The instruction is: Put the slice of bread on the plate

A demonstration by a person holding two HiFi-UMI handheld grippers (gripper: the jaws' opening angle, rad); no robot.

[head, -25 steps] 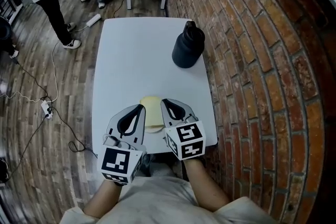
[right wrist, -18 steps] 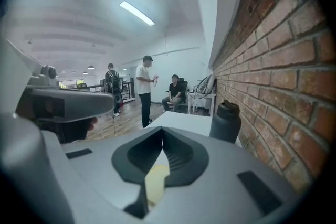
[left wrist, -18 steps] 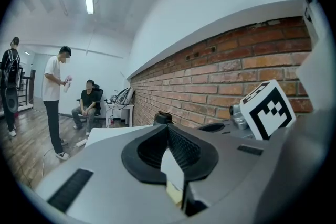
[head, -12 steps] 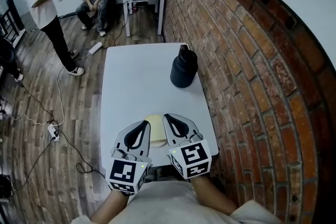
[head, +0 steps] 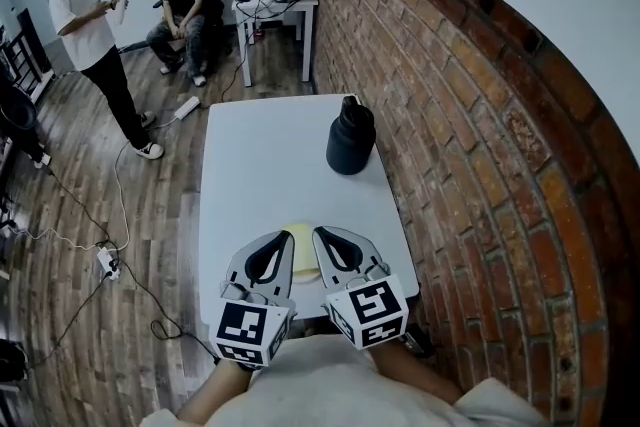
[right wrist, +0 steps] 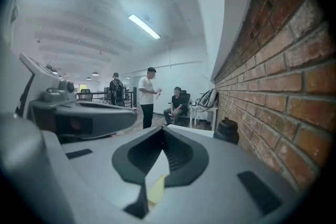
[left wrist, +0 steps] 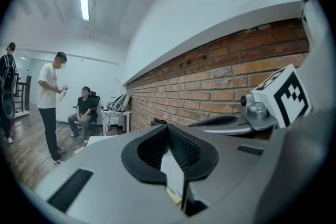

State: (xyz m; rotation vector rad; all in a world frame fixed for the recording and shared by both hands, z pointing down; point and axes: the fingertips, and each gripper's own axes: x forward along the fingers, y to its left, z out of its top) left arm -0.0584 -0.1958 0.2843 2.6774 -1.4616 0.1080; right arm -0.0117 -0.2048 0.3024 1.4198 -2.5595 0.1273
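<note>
A pale yellow slice of bread (head: 301, 243) lies near the front edge of the white table (head: 265, 175), on what looks like a white plate (head: 305, 277) that the grippers mostly hide. My left gripper (head: 283, 237) and right gripper (head: 320, 233) hang side by side above the table's front edge, one on each side of the slice. Both are shut with nothing in them. In the left gripper view the left gripper (left wrist: 168, 127) has its jaws together. The right gripper (right wrist: 163, 131) looks the same in its own view, with a bit of yellow bread (right wrist: 156, 189) below it.
A black jug (head: 350, 140) stands at the table's far right, next to the brick wall (head: 470, 135). Beyond the table a person (head: 95, 35) stands and another person (head: 185, 5) sits by a cluttered white desk (head: 275, 0). Cables and a power strip (head: 105, 260) lie on the wood floor at the left.
Both grippers have risen and drawn back toward the body, still shut. The head view has tilted up, so the table looks farther off and more of the room shows.
</note>
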